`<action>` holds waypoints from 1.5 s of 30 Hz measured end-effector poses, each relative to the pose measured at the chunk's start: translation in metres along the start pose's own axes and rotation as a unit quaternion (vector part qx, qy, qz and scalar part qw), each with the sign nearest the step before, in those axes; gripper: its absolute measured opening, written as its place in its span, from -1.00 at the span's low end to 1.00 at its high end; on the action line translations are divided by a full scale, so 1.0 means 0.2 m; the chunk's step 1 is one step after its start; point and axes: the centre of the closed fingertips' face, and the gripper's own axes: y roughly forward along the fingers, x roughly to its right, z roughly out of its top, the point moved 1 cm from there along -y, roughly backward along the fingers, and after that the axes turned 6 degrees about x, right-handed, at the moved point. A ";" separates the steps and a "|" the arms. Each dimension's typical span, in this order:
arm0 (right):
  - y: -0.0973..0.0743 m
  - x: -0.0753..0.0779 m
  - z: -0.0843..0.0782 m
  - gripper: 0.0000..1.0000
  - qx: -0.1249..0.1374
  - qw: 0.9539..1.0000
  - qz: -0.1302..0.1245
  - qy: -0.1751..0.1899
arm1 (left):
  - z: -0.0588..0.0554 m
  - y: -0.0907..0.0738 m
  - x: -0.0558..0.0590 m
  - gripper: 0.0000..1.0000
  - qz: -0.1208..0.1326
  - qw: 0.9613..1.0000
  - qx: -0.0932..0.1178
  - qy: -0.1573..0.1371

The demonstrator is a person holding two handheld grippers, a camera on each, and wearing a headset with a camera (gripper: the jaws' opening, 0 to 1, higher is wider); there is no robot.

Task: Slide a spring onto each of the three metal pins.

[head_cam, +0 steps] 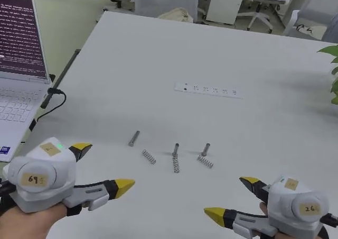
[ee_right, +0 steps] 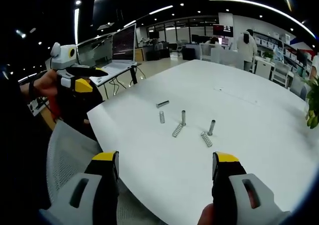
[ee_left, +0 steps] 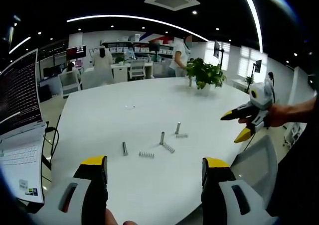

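On table [head_cam: 158, 64], 3 springs [head_cam: 176, 165] lie flat beside 3 pins [head_cam: 175, 149] (leftmost pin [head_cam: 134, 138] toppled). Left gripper [head_cam: 108, 165] nearest left spring [head_cam: 149, 156], right gripper [head_cam: 227, 196] nearest right spring [head_cam: 205, 162]; both empty, jaws apart.

3 pins [head_cam: 175, 149] sat in a row across the table [head_cam: 158, 54], with 3 springs [head_cam: 176, 165] lying just before them, and a power strip [head_cam: 208, 90] lay behind the row. A laptop [head_cam: 18, 75] sat left of the table, and a plant [head_cam: 331, 72] was at its right side. The left gripper [head_cam: 108, 165] hung before the row to the left, the right gripper [head_cam: 227, 196] before it to the right.
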 end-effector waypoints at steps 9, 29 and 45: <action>0.02 0.00 0.00 0.51 0.001 1.000 0.003 0.001 | -0.02 0.01 -0.01 0.48 -0.002 1.000 0.001 -0.002; 0.03 0.03 0.06 0.51 0.019 1.000 -0.006 0.009 | -0.02 0.02 -0.03 0.48 -0.012 1.000 -0.002 0.004; 0.03 0.04 0.09 0.50 0.029 0.999 -0.012 0.022 | 0.02 0.05 -0.03 0.48 -0.017 1.000 0.004 0.003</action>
